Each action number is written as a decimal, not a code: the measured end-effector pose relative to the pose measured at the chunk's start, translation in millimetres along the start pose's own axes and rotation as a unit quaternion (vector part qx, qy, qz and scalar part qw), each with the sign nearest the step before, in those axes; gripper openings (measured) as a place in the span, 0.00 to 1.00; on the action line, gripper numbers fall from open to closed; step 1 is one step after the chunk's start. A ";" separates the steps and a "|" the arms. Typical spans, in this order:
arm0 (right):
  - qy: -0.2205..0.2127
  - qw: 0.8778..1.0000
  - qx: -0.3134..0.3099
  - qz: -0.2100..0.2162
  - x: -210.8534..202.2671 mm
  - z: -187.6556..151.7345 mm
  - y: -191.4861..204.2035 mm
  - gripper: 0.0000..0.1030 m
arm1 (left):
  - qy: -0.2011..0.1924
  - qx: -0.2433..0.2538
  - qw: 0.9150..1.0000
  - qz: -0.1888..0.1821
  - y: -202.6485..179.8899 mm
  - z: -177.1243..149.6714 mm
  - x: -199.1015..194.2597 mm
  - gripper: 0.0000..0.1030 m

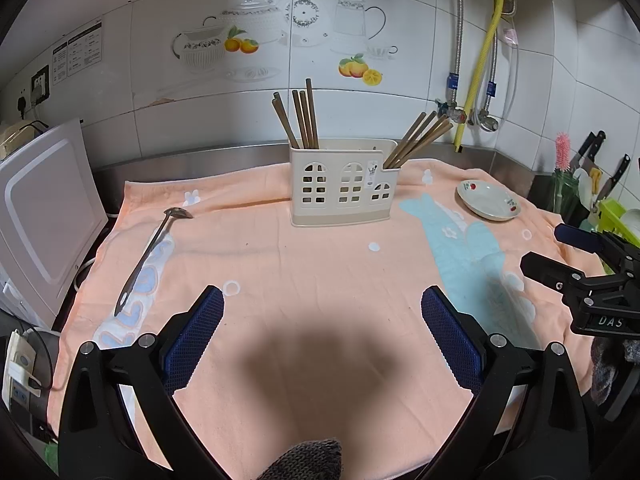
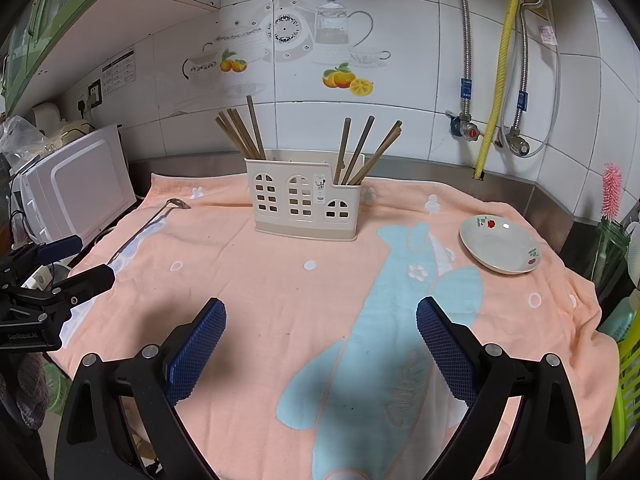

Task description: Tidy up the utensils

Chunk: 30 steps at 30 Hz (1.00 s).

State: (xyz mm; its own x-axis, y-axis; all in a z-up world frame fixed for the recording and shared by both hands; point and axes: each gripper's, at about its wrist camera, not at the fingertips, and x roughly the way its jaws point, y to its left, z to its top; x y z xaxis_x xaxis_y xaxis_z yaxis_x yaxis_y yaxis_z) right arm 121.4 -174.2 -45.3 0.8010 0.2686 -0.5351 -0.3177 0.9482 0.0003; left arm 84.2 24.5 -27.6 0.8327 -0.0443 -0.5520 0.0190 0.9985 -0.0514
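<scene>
left wrist view: the left hand-held gripper (image 1: 322, 300) hangs with jaws apart, empty, over a peach towel (image 1: 304, 264) covering the worktop. a metal spoon (image 1: 150, 254) lies at the towel's left edge; the cream utensil holder (image 1: 344, 182) with chopsticks (image 1: 304, 120) stands by the white tiled wall (image 1: 400, 92).

right wrist view: the right hand-held gripper (image 2: 321, 312) is likewise apart and empty. a small dish (image 2: 500, 245) rests right of the holder; a microwave (image 2: 76, 188) stands left.

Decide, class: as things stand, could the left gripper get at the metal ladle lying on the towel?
Probably yes. The left gripper has its jaws wide open and empty, and the ladle lies flat on the towel ahead to its left. Nothing stands between them; the utensil holder sits farther back.
</scene>
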 end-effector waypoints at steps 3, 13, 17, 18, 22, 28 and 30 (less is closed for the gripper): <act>0.000 1.000 0.001 0.001 -0.3 -0.2 -0.1 0.90 | 0.001 0.000 1.000 -0.001 -0.1 -0.6 -0.2 0.95; 0.000 1.000 0.001 0.001 -0.6 -0.1 0.5 0.90 | 0.001 0.002 1.000 -0.002 -1.3 0.0 0.5 0.95; -0.001 1.000 0.001 0.001 -0.5 0.0 0.7 0.90 | 0.002 0.001 1.000 -0.003 -1.3 0.2 1.5 0.95; 0.000 1.000 0.001 0.001 -0.4 0.0 0.6 0.90 | 0.002 0.001 1.000 -0.003 -1.2 0.0 1.4 0.95; 0.000 1.000 0.002 0.002 -0.4 -0.3 0.7 0.90 | 0.003 0.001 1.000 -0.004 -0.8 0.5 2.0 0.95; 0.000 1.000 0.001 0.003 0.8 -0.3 0.2 0.90 | 0.006 -0.002 1.000 -0.007 -0.4 0.3 3.6 0.95; 0.001 1.000 0.001 0.003 1.0 -0.5 -0.1 0.90 | 0.006 -0.002 1.000 -0.007 -0.4 -0.2 4.2 0.95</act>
State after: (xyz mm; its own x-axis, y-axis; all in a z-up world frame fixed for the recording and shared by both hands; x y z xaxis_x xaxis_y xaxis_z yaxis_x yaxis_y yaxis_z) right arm 122.0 -174.1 -46.3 0.7984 0.2740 -0.5362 -0.3216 0.9469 0.0050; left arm 87.5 23.9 -30.0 0.8253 -0.0586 -0.5616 0.0286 0.9977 -0.0621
